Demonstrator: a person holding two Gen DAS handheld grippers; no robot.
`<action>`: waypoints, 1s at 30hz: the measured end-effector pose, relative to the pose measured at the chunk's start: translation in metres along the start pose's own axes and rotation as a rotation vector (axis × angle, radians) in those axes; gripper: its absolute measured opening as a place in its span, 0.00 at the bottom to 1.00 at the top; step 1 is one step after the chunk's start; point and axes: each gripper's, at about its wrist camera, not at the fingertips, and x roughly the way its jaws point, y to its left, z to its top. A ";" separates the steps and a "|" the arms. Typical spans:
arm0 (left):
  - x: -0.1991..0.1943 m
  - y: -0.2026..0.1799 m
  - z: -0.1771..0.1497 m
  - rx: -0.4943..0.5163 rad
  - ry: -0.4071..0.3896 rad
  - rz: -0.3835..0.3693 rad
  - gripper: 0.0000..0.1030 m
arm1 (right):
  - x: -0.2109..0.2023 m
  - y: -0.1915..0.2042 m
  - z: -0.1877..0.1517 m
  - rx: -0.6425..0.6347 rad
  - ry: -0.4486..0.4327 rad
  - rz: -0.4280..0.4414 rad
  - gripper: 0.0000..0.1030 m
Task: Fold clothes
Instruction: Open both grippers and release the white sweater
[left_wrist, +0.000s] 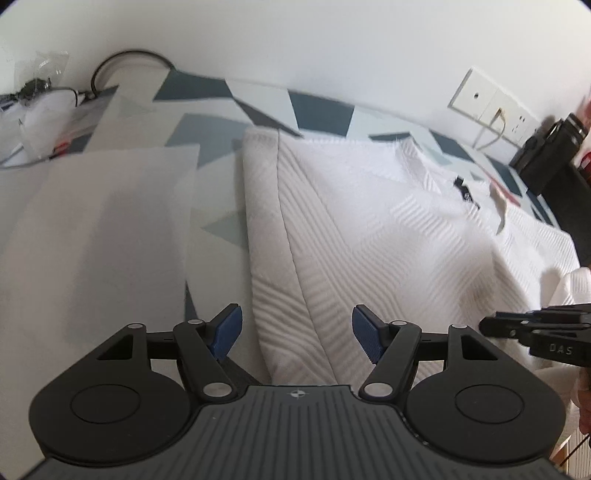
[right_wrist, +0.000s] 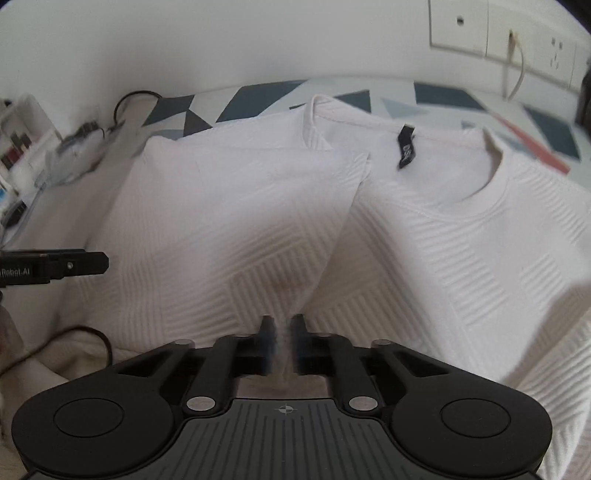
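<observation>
white ribbed shirt, left side folded over, on a triangle-patterned cloth. left gripper jaws wide, empty; right gripper jaws narrow, pinching shirt fabric.

Left gripper open over a white textured garment on a patterned cloth.
Blue pads apart, nothing between them — folded garment edge runs just below. Right gripper enters at the right edge, side-on. Wall sockets behind, black cable far left.
</observation>
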 end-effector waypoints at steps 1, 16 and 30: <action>0.002 -0.002 -0.001 0.006 0.001 0.003 0.72 | -0.001 -0.001 -0.001 0.013 -0.006 -0.004 0.08; 0.000 -0.016 0.006 0.058 -0.003 0.042 0.75 | -0.056 -0.095 0.013 0.178 -0.164 -0.286 0.50; 0.018 -0.052 0.018 0.147 -0.023 0.014 0.70 | -0.006 -0.191 0.052 0.217 -0.012 -0.416 0.48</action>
